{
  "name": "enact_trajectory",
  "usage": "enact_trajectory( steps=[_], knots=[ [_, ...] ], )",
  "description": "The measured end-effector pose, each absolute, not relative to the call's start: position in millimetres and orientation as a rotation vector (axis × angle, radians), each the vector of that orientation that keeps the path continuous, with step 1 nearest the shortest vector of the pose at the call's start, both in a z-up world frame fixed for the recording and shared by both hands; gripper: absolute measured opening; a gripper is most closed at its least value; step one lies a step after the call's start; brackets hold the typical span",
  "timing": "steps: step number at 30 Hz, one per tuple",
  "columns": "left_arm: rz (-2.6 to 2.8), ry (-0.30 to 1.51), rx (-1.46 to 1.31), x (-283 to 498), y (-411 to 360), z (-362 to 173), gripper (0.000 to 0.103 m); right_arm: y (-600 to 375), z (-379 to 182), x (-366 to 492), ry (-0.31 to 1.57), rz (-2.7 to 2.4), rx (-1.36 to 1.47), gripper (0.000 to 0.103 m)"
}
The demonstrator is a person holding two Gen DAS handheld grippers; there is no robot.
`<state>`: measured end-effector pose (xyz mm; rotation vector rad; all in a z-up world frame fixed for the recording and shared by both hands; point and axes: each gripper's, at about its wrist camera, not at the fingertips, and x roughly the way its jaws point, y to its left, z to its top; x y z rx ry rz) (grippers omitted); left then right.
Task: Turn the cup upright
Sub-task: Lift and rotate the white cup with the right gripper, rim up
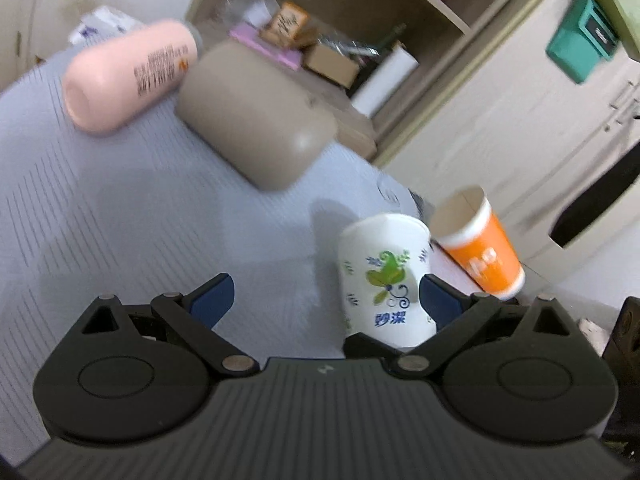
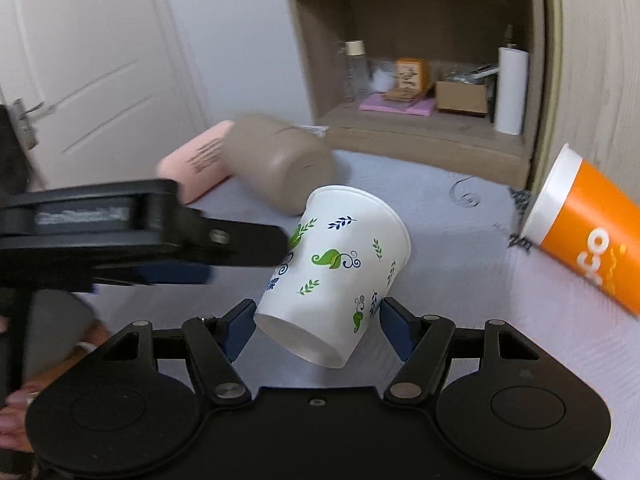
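A white paper cup with green leaf print [image 2: 340, 268] is between my right gripper's [image 2: 316, 322] blue pads [image 2: 394, 330], tilted with its base toward the camera and its rim away. The pads sit beside its base; I cannot tell whether they press it. In the left wrist view the same cup [image 1: 384, 280] stands against the right pad [image 1: 438, 300] of my left gripper [image 1: 324, 300], which is open wide. The left gripper [image 2: 240, 248] shows from the side in the right wrist view, its finger touching the cup's wall.
An orange paper cup [image 1: 480, 248] lies tilted to the right, also in the right wrist view [image 2: 588, 236]. A tan jar [image 1: 256, 116] and a pink bottle [image 1: 128, 76] lie on the grey-blue cloth [image 1: 120, 208]. A shelf unit [image 2: 420, 60] stands behind.
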<state>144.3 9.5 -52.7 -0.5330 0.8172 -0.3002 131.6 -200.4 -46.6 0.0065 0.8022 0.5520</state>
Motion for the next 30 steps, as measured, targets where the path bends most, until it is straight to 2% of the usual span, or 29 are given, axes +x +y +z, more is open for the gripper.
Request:
enact_trajectory(
  steps=[12, 20, 25, 27, 30],
  knots=[
    [-0.428, 0.877, -0.613, 130.3, 16.3, -61.4, 0.099, -197.2, -46.7, 108.6, 0.914, 0.631, 0.018, 0.073],
    [-0.459, 0.896, -0.603, 130.7, 9.8, -67.6, 0.080, -199.1, -47.6, 112.5, 0.942, 0.642, 0.058, 0.073],
    [-0.481, 0.896, -0.648, 136.0, 14.2, -70.2, 0.077, -205.4, -42.5, 114.6, 0.962, 0.683, 0.096, 0.084],
    [-0.475, 0.889, -0.647, 136.1, 16.7, -69.6, 0.077, -206.2, -40.4, 116.7, 0.973, 0.677, 0.105, 0.085],
    [-0.492, 0.891, -0.649, 135.9, 15.5, -69.4, 0.070, -209.2, -40.0, 121.2, 0.991, 0.686, 0.133, 0.086]
  ],
)
